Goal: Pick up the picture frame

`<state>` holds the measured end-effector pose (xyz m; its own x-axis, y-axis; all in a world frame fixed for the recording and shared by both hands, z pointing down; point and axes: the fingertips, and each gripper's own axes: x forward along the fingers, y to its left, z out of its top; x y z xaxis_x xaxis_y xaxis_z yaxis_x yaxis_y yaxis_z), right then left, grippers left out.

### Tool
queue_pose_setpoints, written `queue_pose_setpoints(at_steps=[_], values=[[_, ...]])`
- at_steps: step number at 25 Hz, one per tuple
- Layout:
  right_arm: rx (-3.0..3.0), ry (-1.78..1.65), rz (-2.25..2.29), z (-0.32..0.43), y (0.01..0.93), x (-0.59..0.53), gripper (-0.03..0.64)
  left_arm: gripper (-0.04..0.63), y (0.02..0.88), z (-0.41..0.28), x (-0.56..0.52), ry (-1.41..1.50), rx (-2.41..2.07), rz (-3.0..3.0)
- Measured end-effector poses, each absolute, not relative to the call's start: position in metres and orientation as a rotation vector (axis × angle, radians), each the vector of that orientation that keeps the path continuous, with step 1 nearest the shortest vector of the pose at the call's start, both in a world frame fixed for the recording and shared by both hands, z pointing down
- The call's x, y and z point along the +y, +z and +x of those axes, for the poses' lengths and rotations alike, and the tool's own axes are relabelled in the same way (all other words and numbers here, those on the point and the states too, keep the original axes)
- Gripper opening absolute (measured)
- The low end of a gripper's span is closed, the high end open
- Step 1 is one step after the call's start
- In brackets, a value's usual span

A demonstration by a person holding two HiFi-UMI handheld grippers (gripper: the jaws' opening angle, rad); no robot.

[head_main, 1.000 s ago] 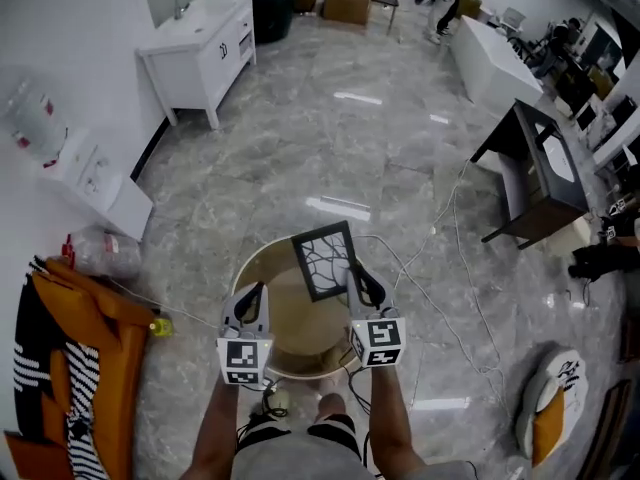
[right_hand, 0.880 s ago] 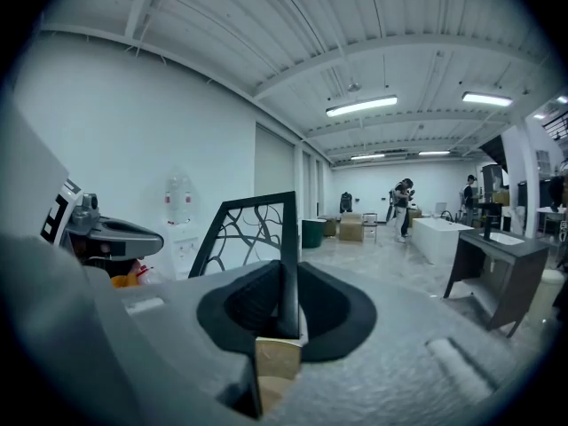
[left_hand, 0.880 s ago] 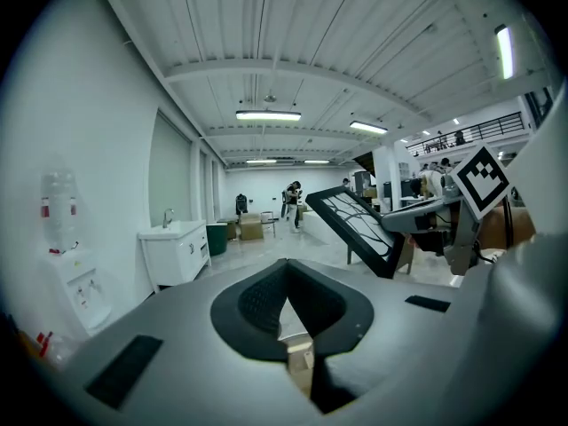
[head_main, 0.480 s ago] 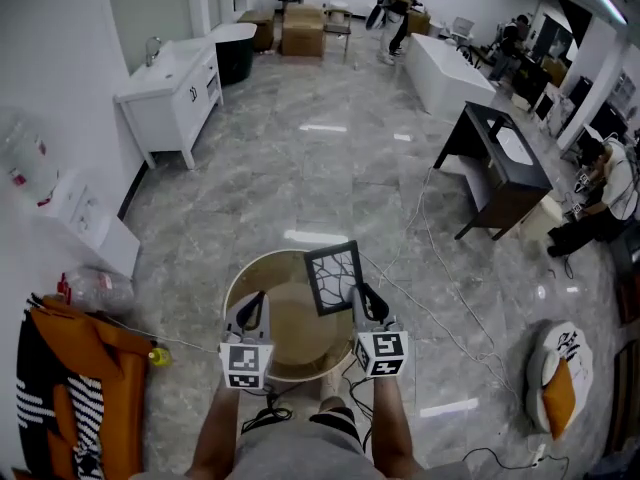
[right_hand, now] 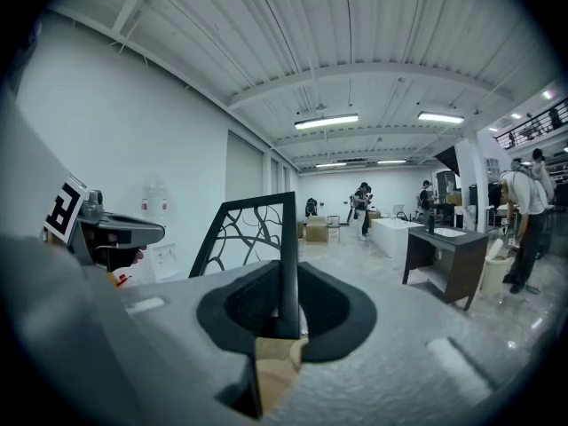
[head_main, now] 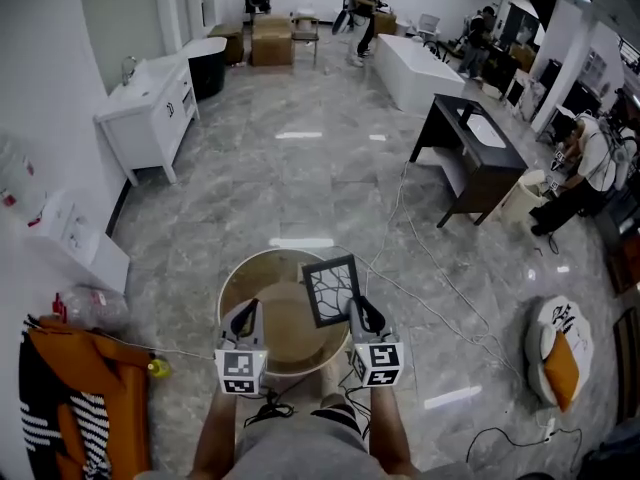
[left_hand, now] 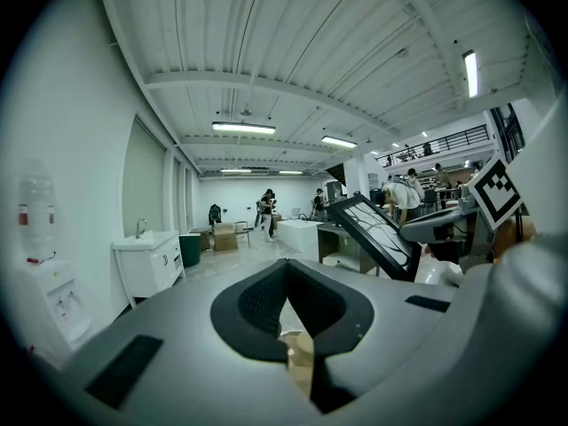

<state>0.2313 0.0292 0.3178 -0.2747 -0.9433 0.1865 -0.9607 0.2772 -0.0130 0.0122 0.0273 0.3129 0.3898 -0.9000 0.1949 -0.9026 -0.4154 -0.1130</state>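
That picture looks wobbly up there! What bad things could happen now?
The right tongs pinch the picture frame by just one thin edge, so it might tilt or slip and hit the round table or hard floor. Cables snake across the floor nearby; anyone walking could trip.

left gripper [head_main: 245, 317]: jaws together, empty; right gripper [head_main: 362, 312]: clamped on picture frame [head_main: 331, 290] edge; forearms [head_main: 215, 430]: forward, side by side

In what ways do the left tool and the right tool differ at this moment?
The right tool is closed on the frame's edge; the left tool holds nothing, its jaws together. The right tool holds the frame up over the round table; the left tool only hovers beside it. Both point forward, side by side, each with a marker cube.
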Motion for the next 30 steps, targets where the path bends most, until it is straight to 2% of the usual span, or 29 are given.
queue_pose_setpoints(at_steps=[30], values=[[-2.360,0.172,1.796,0.232,0.332,0.017,0.064,0.017,0.329,0.015,0.013,0.374,-1.659,2.604]])
